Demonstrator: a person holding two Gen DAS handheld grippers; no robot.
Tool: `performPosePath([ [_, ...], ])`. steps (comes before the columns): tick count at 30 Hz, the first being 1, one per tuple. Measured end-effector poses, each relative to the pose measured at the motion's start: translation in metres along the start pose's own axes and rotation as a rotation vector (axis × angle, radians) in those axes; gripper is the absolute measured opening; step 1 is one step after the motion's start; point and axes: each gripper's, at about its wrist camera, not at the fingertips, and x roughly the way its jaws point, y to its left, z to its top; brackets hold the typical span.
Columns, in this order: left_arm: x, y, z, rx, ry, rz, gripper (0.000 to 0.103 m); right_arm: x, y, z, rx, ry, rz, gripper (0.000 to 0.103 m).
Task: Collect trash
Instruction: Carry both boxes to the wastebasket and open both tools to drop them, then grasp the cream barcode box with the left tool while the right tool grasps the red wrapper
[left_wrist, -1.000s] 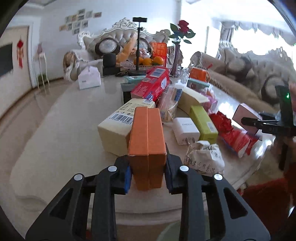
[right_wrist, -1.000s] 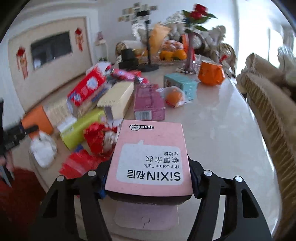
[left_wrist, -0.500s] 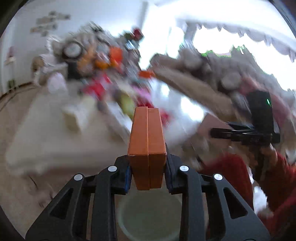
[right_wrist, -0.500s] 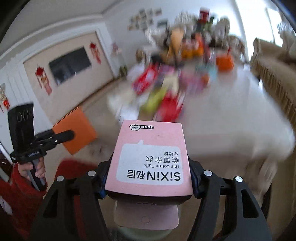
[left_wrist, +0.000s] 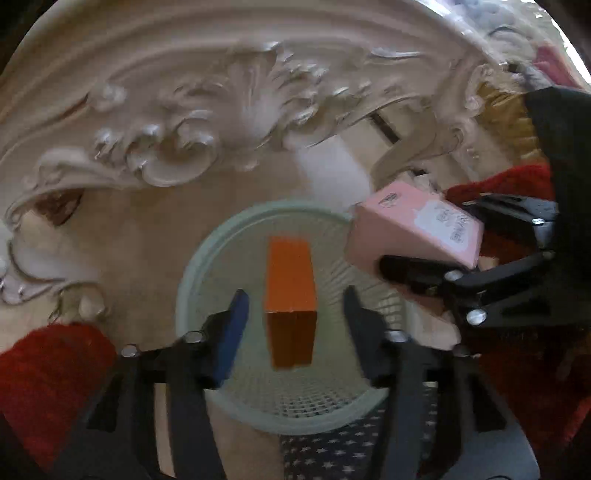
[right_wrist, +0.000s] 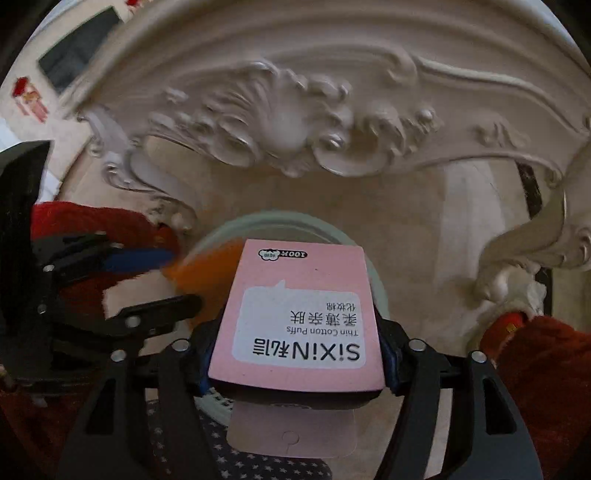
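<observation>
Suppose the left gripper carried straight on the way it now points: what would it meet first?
Probably the orange box, loose between the left gripper's just-opened jaws and apparently dropping into the pale green mesh bin below; depth is unclear.

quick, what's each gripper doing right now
left gripper: open, just opened; orange box loose between its fingers.
right gripper: shut on pink box.

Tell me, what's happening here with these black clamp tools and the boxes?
A person in red sleeves holds a clamp-like gripper in each hand above a pale green mesh bin on the floor, beside a carved table. The left gripper has just opened its jaws, and the orange box is loose between them, dropping into the bin. The right gripper grips the pink cotton-puff box at the bin's rim, its jaws just starting to ease open.
</observation>
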Motion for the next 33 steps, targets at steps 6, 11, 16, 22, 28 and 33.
performPosePath([
  [6, 0.000, 0.016, -0.009, -0.099, -0.014, -0.016, 0.082, -0.001, -0.013, -0.010, 0.061, -0.021, -0.016, 0.068],
  [11, -0.012, 0.029, -0.009, -0.123, -0.118, -0.016, 0.092, -0.004, -0.009, -0.011, 0.053, -0.029, -0.045, 0.068],
  [16, -0.016, 0.031, -0.011, -0.132, -0.122, -0.041, 0.094, -0.019, 0.002, -0.010, 0.008, -0.090, -0.061, 0.068],
  [22, -0.074, 0.016, -0.012, -0.039, -0.303, 0.136, 0.094, -0.076, 0.010, -0.006, -0.023, -0.273, -0.087, 0.068],
  [28, -0.178, 0.030, 0.022, -0.003, -0.573, 0.227, 0.094, -0.158, 0.007, 0.040, -0.016, -0.520, -0.111, 0.068],
  [33, -0.212, 0.070, 0.094, 0.026, -0.676, 0.320, 0.094, -0.171, 0.009, 0.109, -0.032, -0.608, -0.165, 0.068],
])
